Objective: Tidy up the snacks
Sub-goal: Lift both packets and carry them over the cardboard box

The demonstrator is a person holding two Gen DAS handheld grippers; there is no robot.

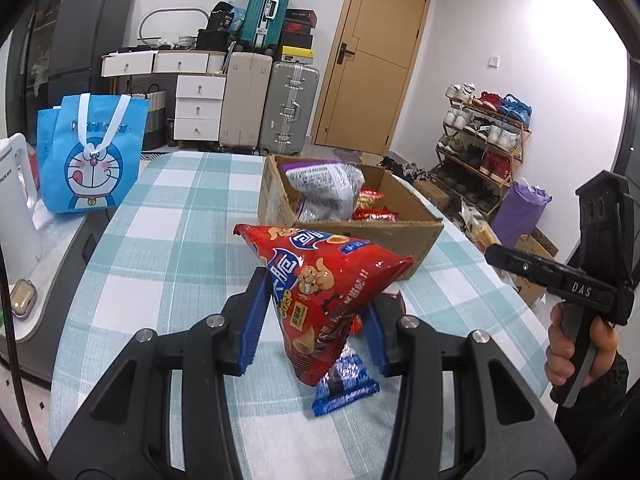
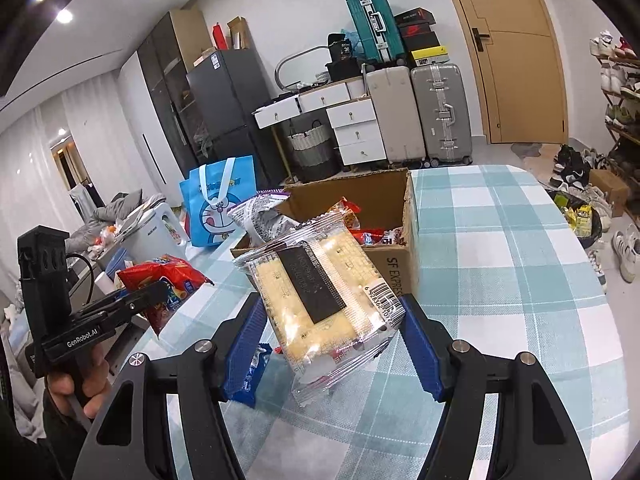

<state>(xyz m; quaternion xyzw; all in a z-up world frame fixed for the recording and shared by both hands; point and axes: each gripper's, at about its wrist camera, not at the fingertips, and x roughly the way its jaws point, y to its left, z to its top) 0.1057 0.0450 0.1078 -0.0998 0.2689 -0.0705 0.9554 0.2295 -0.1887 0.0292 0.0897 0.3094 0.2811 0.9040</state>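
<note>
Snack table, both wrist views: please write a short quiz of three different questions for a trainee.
1. True or false: the left tool grips a red chip bag.
2. What does the right tool hold?
A. a clear cracker pack
B. a blue tote
C. a shoe
3. Fill in: the purple-topped bag lies in the cardboard ____.

Key
1. True; the bag is lifted off the checked tablecloth.
2. A, the clear cracker pack.
3. box; more red wrappers lie inside it.
</note>
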